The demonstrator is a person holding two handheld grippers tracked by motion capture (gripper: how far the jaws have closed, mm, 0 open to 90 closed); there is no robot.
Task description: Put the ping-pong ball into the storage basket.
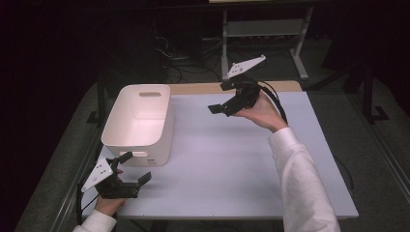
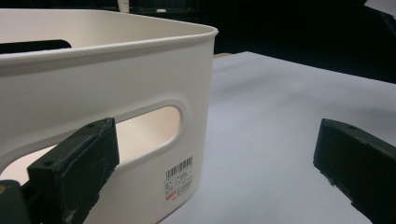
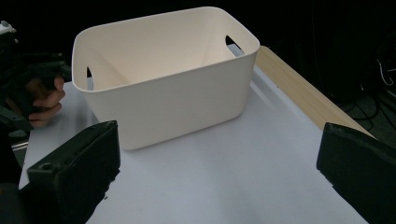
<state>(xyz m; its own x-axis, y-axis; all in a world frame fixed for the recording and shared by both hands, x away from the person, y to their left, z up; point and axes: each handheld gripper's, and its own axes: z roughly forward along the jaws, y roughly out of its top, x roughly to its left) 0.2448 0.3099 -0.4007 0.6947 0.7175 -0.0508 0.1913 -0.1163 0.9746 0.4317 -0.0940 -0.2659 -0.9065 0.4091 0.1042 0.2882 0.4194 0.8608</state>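
I'm working in what looks like a lab: a dark room, a plain white table [image 1: 232, 159] under bright light, loose cables [image 1: 176, 60] on the floor at the far side, and a bare metal rack frame [image 1: 263, 36] beyond them.

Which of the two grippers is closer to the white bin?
The left gripper, low at the table's near corner, right beside the white bin and its handle slot. The right gripper is held up farther away, over the middle of the table.

smooth matt plastic bin [image 1: 140, 118], matt table [image 1: 232, 164]
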